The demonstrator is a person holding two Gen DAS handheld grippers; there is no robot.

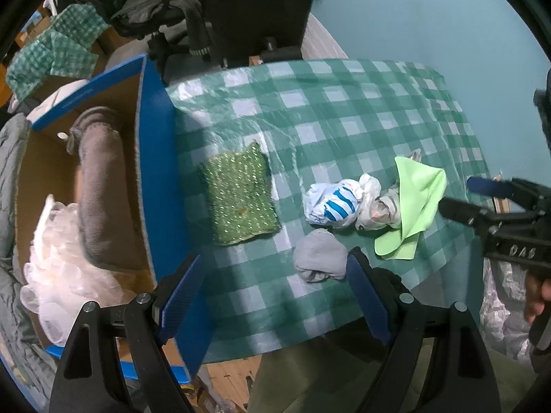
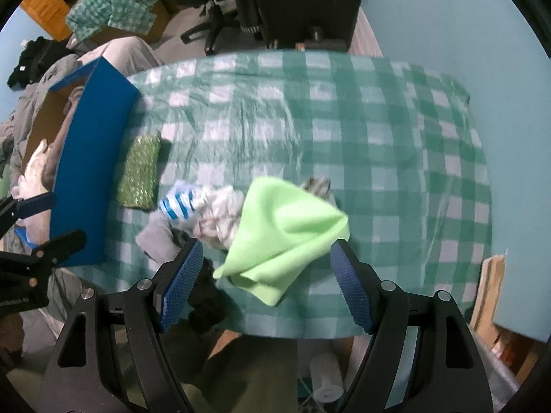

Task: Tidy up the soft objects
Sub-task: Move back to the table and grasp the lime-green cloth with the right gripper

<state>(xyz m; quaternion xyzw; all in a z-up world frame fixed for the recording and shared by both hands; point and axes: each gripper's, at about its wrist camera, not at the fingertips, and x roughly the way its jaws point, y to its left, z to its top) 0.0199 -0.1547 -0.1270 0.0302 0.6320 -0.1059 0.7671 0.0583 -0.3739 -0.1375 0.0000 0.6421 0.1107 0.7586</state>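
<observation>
On the green checked tablecloth [image 1: 344, 110] lie a sparkly green sponge pad [image 1: 239, 194], a blue-and-white striped bundle [image 1: 332, 206], a crumpled pale rag [image 1: 378, 211], a lime green cloth [image 1: 413, 206] and a grey sock [image 1: 320, 254]. My left gripper [image 1: 275, 290] is open and empty above the table's near edge, by the grey sock. My right gripper [image 2: 267, 278] is open and empty just in front of the lime cloth [image 2: 286, 234]; it also shows in the left wrist view [image 1: 465, 194]. The blue cardboard box [image 1: 156, 172] at the left holds a grey slipper [image 1: 101, 186] and a white mesh puff [image 1: 65, 265].
A black office chair [image 1: 255, 10] with dark clothes stands behind the table. Checked cloths [image 1: 55, 48] lie on boxes at the back left. A grey quilt [image 1: 10, 206] lies left of the box. The blue wall [image 1: 430, 17] runs along the right.
</observation>
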